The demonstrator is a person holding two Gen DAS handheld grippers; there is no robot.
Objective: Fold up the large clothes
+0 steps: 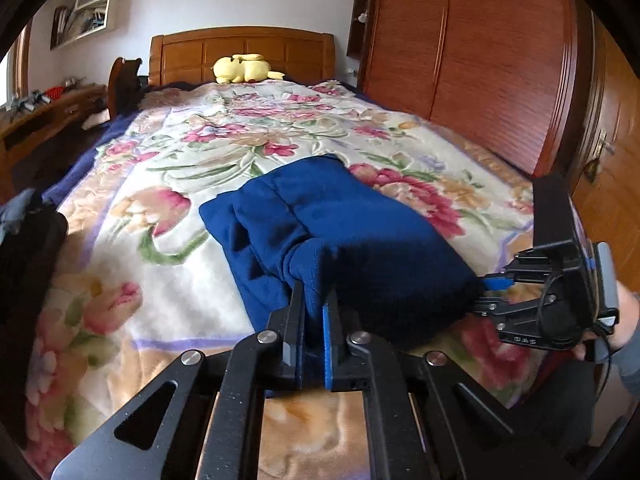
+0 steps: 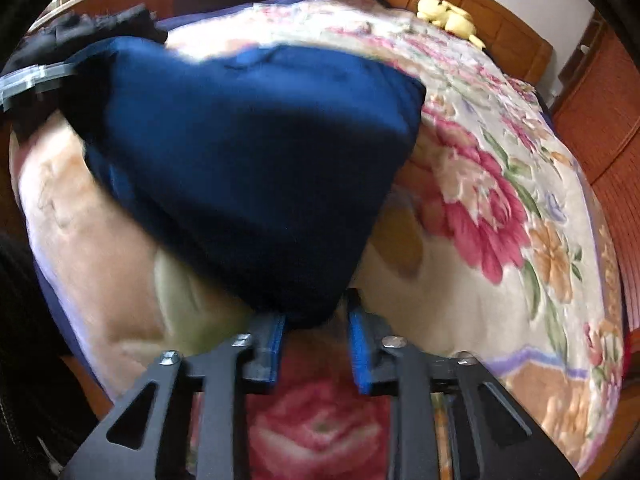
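A dark blue garment (image 1: 332, 232) lies partly folded on the floral blanket of the bed. My left gripper (image 1: 314, 300) is shut on a bunched near edge of it and lifts that edge off the blanket. My right gripper (image 1: 486, 282) shows at the right of the left wrist view, at the garment's right corner. In the right wrist view the garment (image 2: 256, 168) hangs lifted in front, and the right gripper (image 2: 316, 316) has its blue pads (image 2: 276, 344) apart, with the cloth's corner between their tips. That view is blurred.
The floral blanket (image 1: 224, 152) covers the bed. A yellow plush toy (image 1: 242, 68) sits by the wooden headboard. A wooden wardrobe (image 1: 472, 60) stands along the right side. A desk (image 1: 44, 116) with clutter is at the left. Dark clothing (image 1: 24, 248) lies at the bed's left edge.
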